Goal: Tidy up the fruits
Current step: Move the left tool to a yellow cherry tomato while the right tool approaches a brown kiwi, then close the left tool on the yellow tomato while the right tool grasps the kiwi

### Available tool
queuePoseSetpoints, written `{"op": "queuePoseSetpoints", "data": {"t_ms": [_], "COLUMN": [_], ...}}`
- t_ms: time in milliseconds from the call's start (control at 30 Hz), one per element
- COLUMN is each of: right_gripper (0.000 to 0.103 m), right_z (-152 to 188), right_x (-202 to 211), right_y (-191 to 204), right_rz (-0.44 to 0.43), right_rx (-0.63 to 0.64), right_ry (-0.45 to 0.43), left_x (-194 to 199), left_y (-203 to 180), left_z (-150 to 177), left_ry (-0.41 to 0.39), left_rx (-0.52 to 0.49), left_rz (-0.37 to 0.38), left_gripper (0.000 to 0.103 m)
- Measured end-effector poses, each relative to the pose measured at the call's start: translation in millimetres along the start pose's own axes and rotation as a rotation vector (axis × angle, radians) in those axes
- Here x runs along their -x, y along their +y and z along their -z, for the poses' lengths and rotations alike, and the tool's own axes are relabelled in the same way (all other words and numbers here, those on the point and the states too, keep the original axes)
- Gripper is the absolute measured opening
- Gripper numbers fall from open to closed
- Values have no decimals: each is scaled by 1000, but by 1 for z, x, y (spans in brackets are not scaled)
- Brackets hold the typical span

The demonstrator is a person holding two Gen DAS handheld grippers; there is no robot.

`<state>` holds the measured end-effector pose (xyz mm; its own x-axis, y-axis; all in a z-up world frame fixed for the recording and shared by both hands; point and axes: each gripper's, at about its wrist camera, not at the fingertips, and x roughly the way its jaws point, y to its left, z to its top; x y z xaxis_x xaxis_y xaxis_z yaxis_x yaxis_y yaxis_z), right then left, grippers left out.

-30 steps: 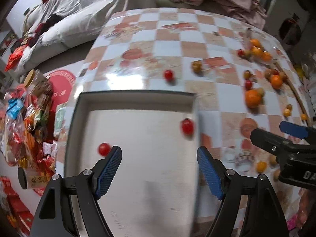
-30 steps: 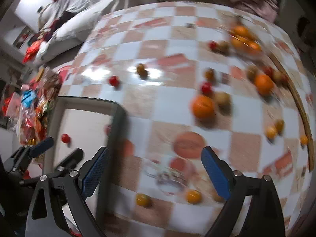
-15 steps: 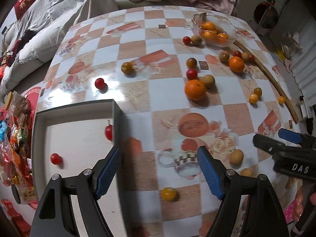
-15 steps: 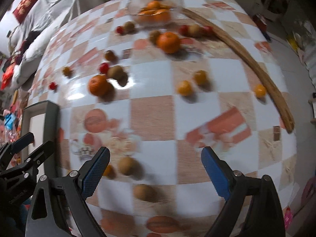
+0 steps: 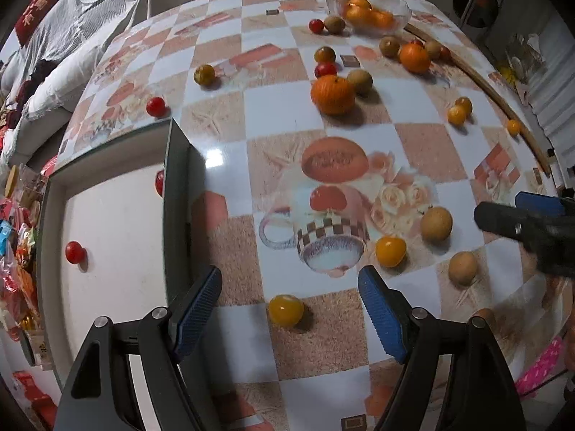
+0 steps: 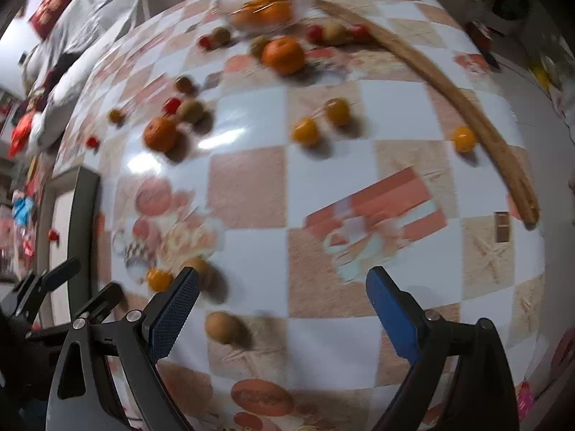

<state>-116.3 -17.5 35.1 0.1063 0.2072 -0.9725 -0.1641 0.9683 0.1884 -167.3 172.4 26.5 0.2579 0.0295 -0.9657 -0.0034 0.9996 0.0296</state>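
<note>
Many fruits lie loose on a checkered tablecloth. My left gripper [image 5: 289,287] is open and empty above a yellow tomato [image 5: 285,309]. A white tray [image 5: 107,251] at the left holds two red cherry tomatoes [image 5: 74,252]. Another yellow tomato [image 5: 390,250] and two brown fruits [image 5: 436,223] lie to the right. A big orange [image 5: 333,94] sits farther back. My right gripper [image 6: 282,287] is open and empty over the table; a brown fruit [image 6: 222,327] lies near its left finger. The right gripper also shows in the left wrist view [image 5: 532,222].
A glass bowl of oranges [image 5: 370,10] stands at the far edge. A long wooden stick [image 6: 449,97] lies along the right side. Several small tomatoes and oranges [image 6: 305,131] are scattered mid-table. Snack packets [image 5: 14,244] lie on the floor at left; a sofa stands behind.
Both grippers have swung to the right, away from the tray and over the fruit-strewn table. Both stay open and empty.
</note>
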Motion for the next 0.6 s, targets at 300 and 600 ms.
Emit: {"op": "queuePoseSetpoints", "data": {"t_ms": [300,600], "right_gripper": [94,66], "right_z": [25,42], "right_x": [3,-17], "right_y": [25,38], "right_rz": [-38,9], "right_rx": [89,139], "right_ry": [12,44], "left_x": [-9,-15], "left_y": [5,20], "left_z": [10,14], "left_ry": [10,25], "left_rx": [9,62], "left_rz": [3,33], "left_gripper": [79,75]}}
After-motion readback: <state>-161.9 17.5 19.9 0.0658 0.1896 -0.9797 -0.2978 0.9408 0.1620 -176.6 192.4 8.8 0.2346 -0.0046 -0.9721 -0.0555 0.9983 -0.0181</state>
